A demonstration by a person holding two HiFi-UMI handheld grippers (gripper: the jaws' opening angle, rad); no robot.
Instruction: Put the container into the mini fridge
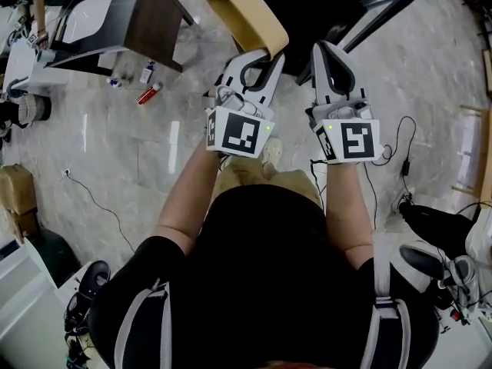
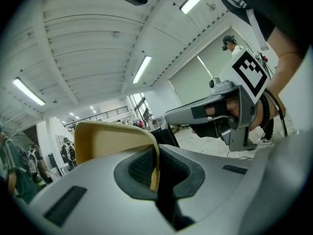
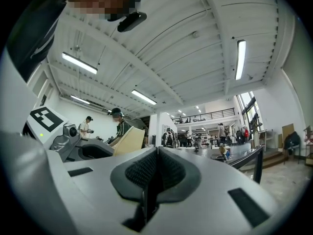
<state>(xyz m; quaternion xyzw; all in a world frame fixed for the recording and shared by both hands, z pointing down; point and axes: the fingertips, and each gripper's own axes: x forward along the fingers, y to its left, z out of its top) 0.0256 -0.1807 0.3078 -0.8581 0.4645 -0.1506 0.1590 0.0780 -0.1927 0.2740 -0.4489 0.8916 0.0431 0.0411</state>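
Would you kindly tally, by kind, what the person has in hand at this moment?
Grippers: 2, the left gripper and the right gripper
Containers: 1, the tan container, clamped by the left gripper
Total: 3

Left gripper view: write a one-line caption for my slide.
Left gripper shut on the wall of a tan container, pointing up at a white ceiling.
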